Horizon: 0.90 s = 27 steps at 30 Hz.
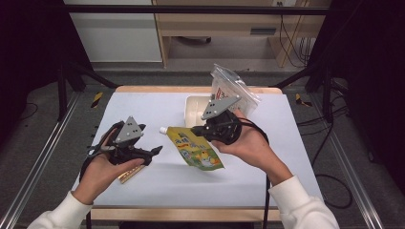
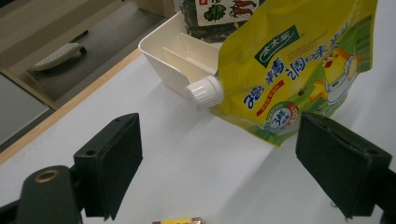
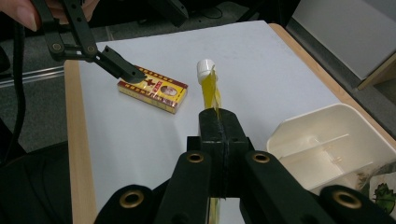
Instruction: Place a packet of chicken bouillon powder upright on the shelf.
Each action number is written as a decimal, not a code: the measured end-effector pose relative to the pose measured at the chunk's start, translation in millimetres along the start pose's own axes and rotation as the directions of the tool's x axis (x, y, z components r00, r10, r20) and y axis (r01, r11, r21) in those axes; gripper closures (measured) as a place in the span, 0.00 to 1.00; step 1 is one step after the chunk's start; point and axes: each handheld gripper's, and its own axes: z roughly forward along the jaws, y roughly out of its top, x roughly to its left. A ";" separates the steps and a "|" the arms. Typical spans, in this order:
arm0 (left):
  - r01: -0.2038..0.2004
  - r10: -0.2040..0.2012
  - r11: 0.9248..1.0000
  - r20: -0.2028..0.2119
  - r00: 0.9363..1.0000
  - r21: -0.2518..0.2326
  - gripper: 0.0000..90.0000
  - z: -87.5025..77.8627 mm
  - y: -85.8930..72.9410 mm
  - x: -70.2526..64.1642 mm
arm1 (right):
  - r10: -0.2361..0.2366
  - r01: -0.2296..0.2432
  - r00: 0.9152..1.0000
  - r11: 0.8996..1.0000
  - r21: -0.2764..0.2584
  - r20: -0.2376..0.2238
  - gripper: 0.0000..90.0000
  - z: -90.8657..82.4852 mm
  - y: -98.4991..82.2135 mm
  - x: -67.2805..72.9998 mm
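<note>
White cloth covers the surface (image 1: pixel 157 102), and nearest the person the left hand-held gripper (image 1: pixel 155 151) hangs with its jaws spread wide and empty above a small red-and-yellow box (image 3: pixel 152 89). Beyond it, the right hand-held gripper (image 3: pixel 218 122) is clamped tight on the edge of a yellow pouch (image 1: pixel 196 146) with a white cap (image 2: pixel 204 91), held off the cloth. Farther back a cream tray (image 1: pixel 195 109) holds one clear bag (image 1: pixel 234 90); judging by this, the pouch is picked up but not yet placed, and the box remains.

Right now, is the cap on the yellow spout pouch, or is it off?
On. The white screw cap sits on the spout of the yellow pouch, which the right tongs hold clamped at its edge.
</note>
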 end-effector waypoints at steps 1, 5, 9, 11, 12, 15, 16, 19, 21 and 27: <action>0.001 -0.001 1.000 0.002 1.000 -0.001 0.16 1.2 0.7 0.4 | 0.000 0.000 1.000 1.000 0.003 -0.003 1.00 0.3 0.0 -0.2; -0.008 0.008 1.000 0.010 1.000 0.001 0.16 7.6 5.2 2.4 | -0.006 0.006 1.000 1.000 0.009 -0.013 1.00 1.5 1.5 -1.1; -0.038 0.038 0.999 0.030 0.999 0.002 0.21 15.0 13.8 4.6 | -0.009 0.009 1.000 1.000 0.011 -0.025 1.00 3.7 3.5 -1.4; -0.061 0.061 0.998 0.058 0.996 0.002 0.23 21.0 20.7 4.7 | -0.014 0.015 0.999 1.000 0.009 -0.032 1.00 4.3 3.7 -1.2; -0.061 0.061 0.998 0.058 0.996 0.002 0.24 21.0 20.7 4.7 | -0.014 0.015 0.999 1.000 0.009 -0.032 1.00 4.3 3.7 -1.2; -0.087 0.086 0.996 0.085 0.993 0.004 0.28 26.5 26.1 4.8 | -0.014 0.015 0.999 1.000 0.008 -0.040 1.00 4.7 3.7 -1.4; -0.095 0.094 0.995 0.092 0.991 0.006 0.29 28.6 27.6 4.4 | -0.014 0.015 0.999 1.000 0.008 -0.041 1.00 4.7 3.7 -1.5; -0.135 0.133 0.991 0.100 0.986 0.016 0.36 35.9 30.9 3.2 | -0.017 0.017 0.999 1.000 0.010 -0.042 1.00 4.1 3.3 -1.5; -0.139 0.137 0.990 0.106 0.985 0.014 0.37 37.5 31.4 3.2 | -0.015 0.016 0.999 1.000 0.012 -0.043 1.00 3.7 3.1 -1.3; -0.128 0.126 0.992 0.160 0.979 0.004 0.51 48.0 35.5 6.1 | -0.011 0.012 0.999 1.000 0.017 -0.041 1.00 0.6 0.2 -2.5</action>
